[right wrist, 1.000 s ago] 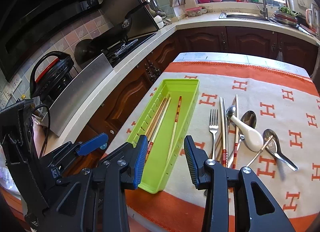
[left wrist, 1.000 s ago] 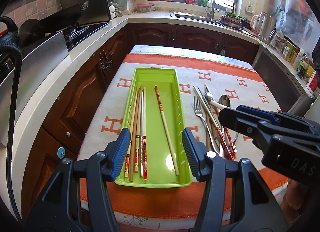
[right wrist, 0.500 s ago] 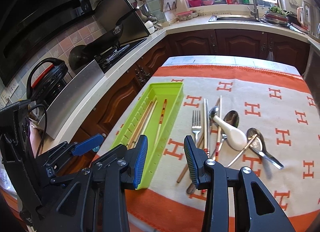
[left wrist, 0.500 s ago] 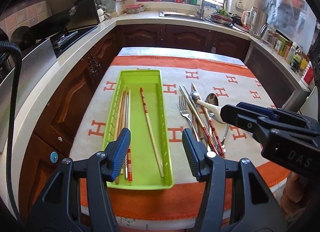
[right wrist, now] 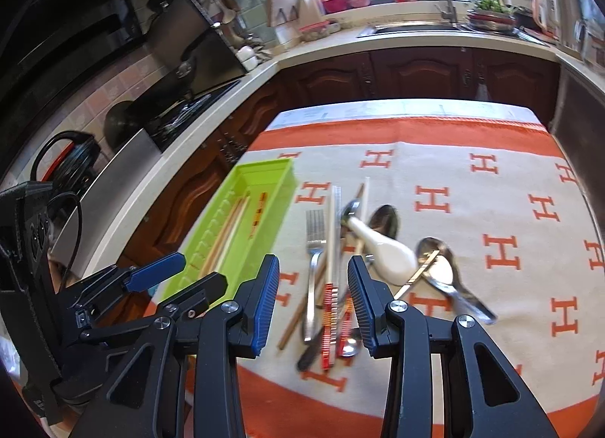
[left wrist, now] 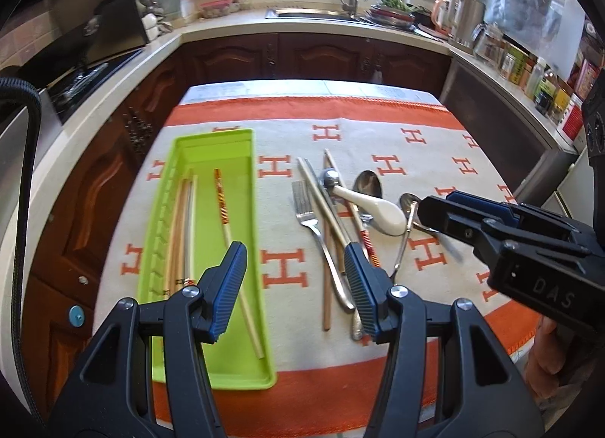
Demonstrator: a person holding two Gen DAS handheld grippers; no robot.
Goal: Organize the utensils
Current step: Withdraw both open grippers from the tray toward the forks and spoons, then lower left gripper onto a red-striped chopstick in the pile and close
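Through my left wrist camera, my left gripper (left wrist: 293,287) is hovering with its jaws spread wide and holding nothing. The green tray (left wrist: 261,332) is lying under my left-hand finger, four chopsticks already in it, all running lengthwise away from me. The loose pile is sitting to the right of the tray on the orange-and-white cloth (left wrist: 435,150): a fork (left wrist: 308,215), a red-banded chopstick (left wrist: 365,236), a white ceramic spoon (left wrist: 378,207) and metal spoons beyond. My right gripper (left wrist: 435,207) is reaching in from the right, above the spoons.

Through my right wrist camera, my right gripper (right wrist: 313,300) is also gaping wide and empty. The red-banded chopsticks (right wrist: 329,298) are lying directly between and beyond my fingertips, their long axes running almost straight away from me, so I judge my jaws are already standing crosswise to them. The fork (right wrist: 314,249) is lying just left of them, touching or nearly so. I judge my right hand to be the nearer one for this pile; the tray (right wrist: 281,181) is lying off to my left.
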